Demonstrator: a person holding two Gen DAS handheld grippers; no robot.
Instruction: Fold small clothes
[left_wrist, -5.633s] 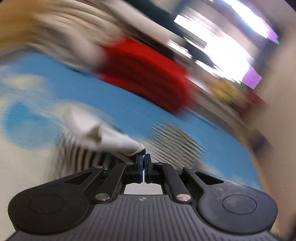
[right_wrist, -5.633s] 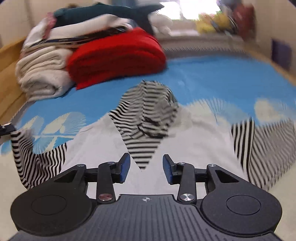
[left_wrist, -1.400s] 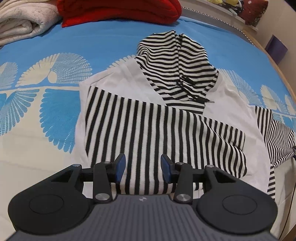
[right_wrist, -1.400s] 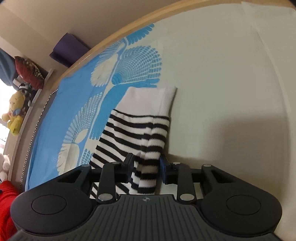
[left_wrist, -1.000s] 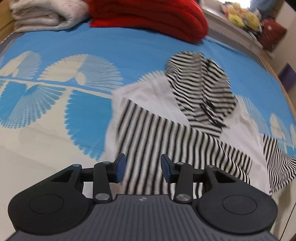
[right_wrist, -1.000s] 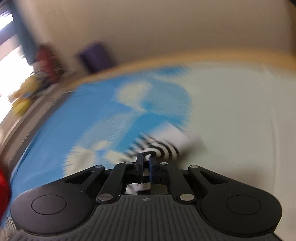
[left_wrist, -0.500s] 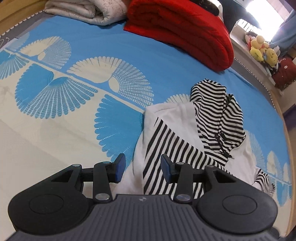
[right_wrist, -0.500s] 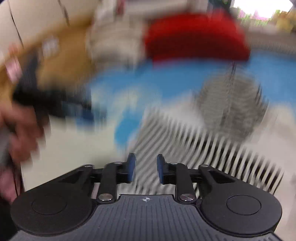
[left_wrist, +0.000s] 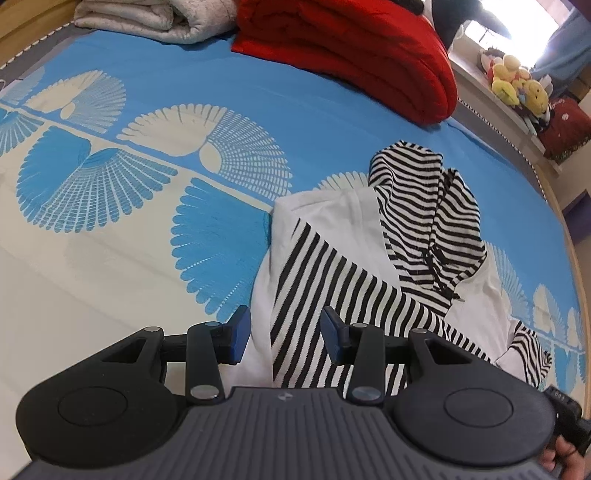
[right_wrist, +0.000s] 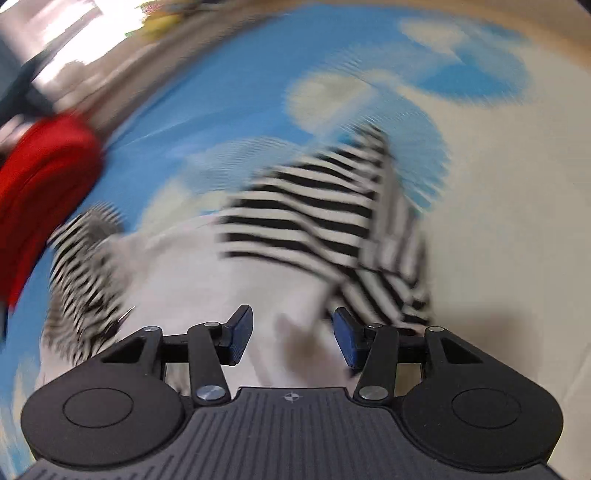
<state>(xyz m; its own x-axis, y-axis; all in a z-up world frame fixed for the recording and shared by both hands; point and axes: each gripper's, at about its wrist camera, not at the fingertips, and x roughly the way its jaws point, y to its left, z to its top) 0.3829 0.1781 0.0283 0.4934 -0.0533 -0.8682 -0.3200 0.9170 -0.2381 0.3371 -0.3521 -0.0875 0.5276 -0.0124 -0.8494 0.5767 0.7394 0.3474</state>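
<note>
Both the left gripper (left_wrist: 284, 332) and right gripper (right_wrist: 291, 338) are hanging apart, empty, over the striped hoodie (left_wrist: 354, 280). The folded sleeve (right_wrist: 306, 214), mid-frame, is lying loosely and risks slipping open if snagged.

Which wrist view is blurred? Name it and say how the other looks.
Right wrist view: heavy motion smear over the striped hoodie and bedsheet; only the right gripper is sharp. Left wrist view: crisp, fisheye-bent edges, window glare top right above the red blanket.
</note>
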